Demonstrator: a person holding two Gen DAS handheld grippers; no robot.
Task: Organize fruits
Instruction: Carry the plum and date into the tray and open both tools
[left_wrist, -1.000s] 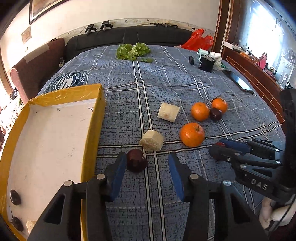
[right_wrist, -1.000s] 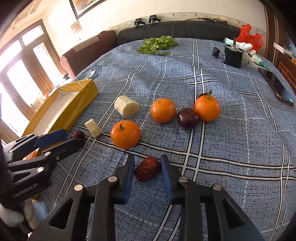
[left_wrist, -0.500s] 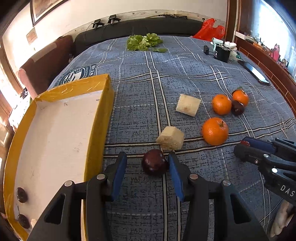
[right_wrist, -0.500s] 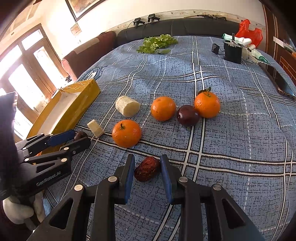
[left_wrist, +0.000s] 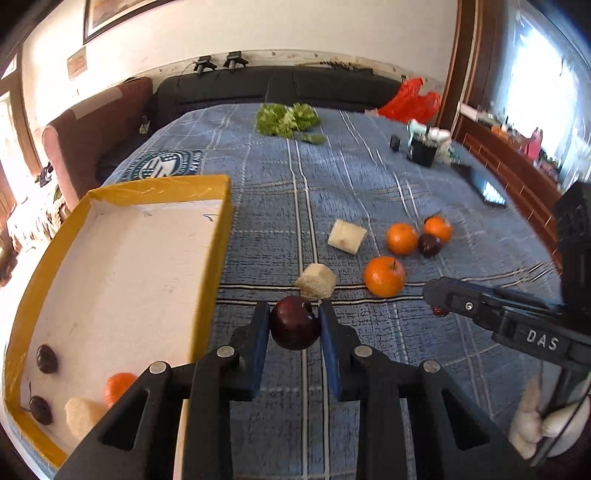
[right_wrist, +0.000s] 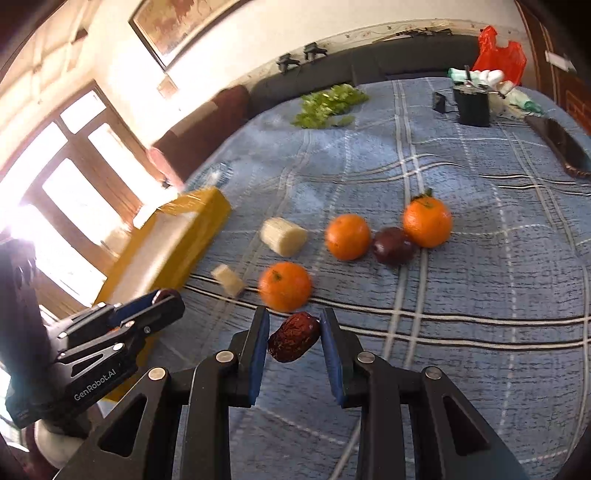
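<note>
Above the bedspread (left_wrist: 369, 192), left gripper (left_wrist: 294, 326) just closed on plum (left_wrist: 294, 323), right gripper (right_wrist: 294, 336) clamps date (right_wrist: 293, 336).

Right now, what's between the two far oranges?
A dark plum sits between the two far oranges, touching the right one, seen from the right wrist view.

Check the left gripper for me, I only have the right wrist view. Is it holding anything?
Observer: Yes. In the left wrist view the left gripper has just been closing, and its pads now clamp a dark plum.
Operator: Anything in the yellow box? I only see its outer wall.
Observer: The yellow box holds two dark fruits, an orange and a pale chunk, all at its near end.
Operator: Room left?
Observer: Most of its white floor is bare.
</note>
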